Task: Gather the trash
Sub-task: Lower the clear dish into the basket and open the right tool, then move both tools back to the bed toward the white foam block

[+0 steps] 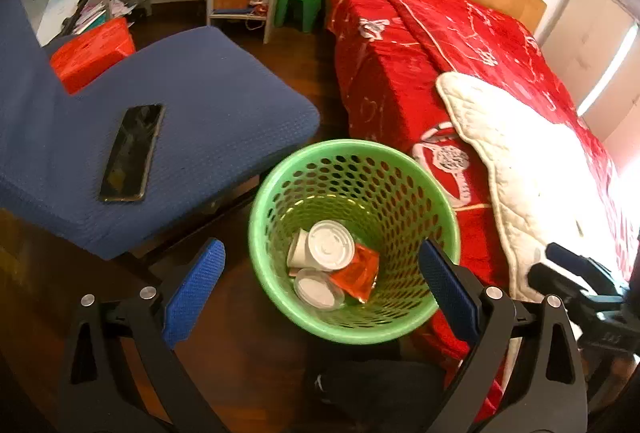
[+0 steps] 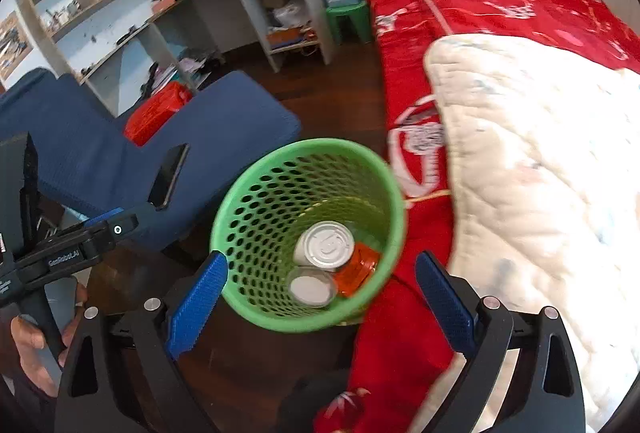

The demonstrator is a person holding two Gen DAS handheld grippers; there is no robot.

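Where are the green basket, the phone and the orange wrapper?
green basket point(image 1: 280, 169): left wrist view, far rim.
phone point(image 1: 132, 153): left wrist view, screen centre.
orange wrapper point(image 1: 358, 275): left wrist view, its flat face.

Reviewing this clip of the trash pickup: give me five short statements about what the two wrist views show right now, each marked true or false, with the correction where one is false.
1. The green basket stands on the floor beside the bed. True.
2. The basket is empty. False: it holds a white cup, a clear lidded container and a red wrapper.
3. A phone lies on the blue chair. True.
4. The right tool grips the red wrapper. False: its jaws stand open with nothing between the pads.
5. The left tool is shut. False: it is open, above the basket.
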